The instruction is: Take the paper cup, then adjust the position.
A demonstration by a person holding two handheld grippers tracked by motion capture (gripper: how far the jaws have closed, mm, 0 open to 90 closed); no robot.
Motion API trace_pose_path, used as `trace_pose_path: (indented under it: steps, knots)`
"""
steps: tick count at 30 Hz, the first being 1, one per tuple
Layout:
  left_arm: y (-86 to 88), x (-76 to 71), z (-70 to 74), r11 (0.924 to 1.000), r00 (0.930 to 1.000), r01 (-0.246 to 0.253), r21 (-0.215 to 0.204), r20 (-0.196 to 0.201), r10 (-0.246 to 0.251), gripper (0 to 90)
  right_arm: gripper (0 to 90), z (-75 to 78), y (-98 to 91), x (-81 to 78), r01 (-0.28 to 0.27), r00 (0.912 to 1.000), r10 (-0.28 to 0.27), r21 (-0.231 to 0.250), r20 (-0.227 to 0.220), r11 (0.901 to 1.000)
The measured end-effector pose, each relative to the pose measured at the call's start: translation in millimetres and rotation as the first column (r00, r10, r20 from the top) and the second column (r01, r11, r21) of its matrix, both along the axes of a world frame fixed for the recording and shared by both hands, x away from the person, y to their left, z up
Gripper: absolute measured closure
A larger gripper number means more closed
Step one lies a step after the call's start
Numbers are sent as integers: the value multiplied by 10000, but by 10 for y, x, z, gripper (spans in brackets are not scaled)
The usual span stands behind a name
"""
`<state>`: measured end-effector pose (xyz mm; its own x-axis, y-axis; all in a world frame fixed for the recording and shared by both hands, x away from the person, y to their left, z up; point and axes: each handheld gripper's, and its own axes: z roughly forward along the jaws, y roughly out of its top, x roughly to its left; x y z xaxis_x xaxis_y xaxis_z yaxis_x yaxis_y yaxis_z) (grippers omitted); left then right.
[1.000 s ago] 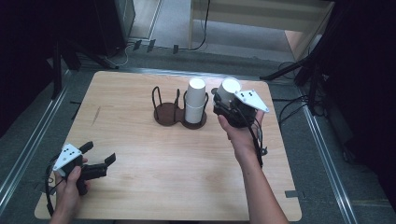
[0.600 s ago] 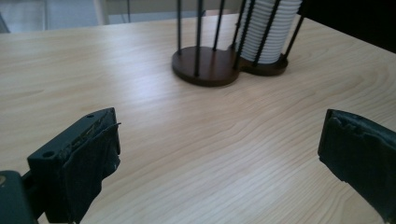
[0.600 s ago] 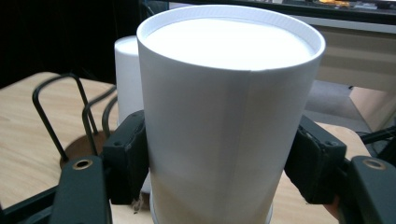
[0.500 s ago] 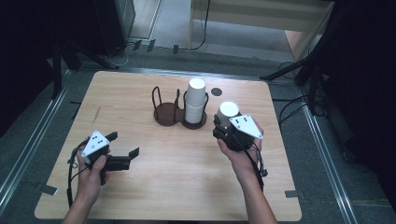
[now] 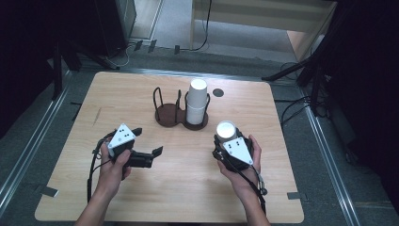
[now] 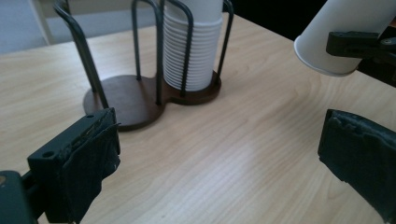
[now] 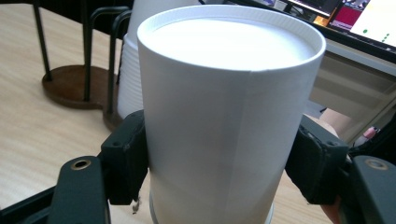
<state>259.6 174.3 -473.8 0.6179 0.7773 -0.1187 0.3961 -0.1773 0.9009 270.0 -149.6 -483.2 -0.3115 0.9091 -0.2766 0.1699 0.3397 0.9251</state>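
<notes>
A dark brown two-slot cup holder (image 5: 168, 116) with wire posts stands at the table's middle back. Its right slot holds a stack of white paper cups (image 5: 197, 102); its left slot holds nothing. My right gripper (image 5: 226, 139) is shut on a single white paper cup (image 5: 226, 129), held upside down just above the table, in front of the holder. In the right gripper view the cup (image 7: 224, 116) sits between both jaws, the stack (image 7: 128, 88) behind it. My left gripper (image 5: 147, 141) is open near the table's front left, aimed toward the holder (image 6: 126, 98) and the held cup (image 6: 345, 32).
A small dark disc (image 5: 218, 92) lies on the wooden table (image 5: 282, 188) behind the stack. Dark stands and cables surround the table on the floor. Bare wood lies between the two grippers and along the front edge.
My right gripper has carried the single cup away from the stack toward the front of the table. My left gripper has moved right and forward from the front-left corner.
</notes>
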Motion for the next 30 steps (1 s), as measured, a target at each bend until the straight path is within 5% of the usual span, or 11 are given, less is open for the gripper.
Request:
trace_pose_path:
  steps: [4, 7, 16, 20, 30]
  knots:
    - [-12, -5, -12, 9992, 9997, 191, -347, -151, -196, 0, 290, -128, 40, -47, -282, 9996, 278, -560, -71, 9980]
    - [-62, 1, -27, 9989, 9986, 380, -271, -347, -389, 0, 291, -167, 67, -46, -316, 9995, 311, -501, -111, 9982]
    - [-142, 14, -68, 9958, 9916, 779, -478, -994, -824, 0, 297, -201, 205, -120, -705, 9945, 826, -1732, 639, 9824]
    - [-191, 11, -61, 9957, 9913, 818, -425, -995, -857, 0, 299, -228, 295, -173, -923, 9860, 1239, -2542, 1115, 9627]
    - [-347, -38, -24, 9910, 9866, 1288, -374, -962, -1319, 9, 302, -305, 495, -263, -1150, 9684, 1874, -3722, 1647, 9210]
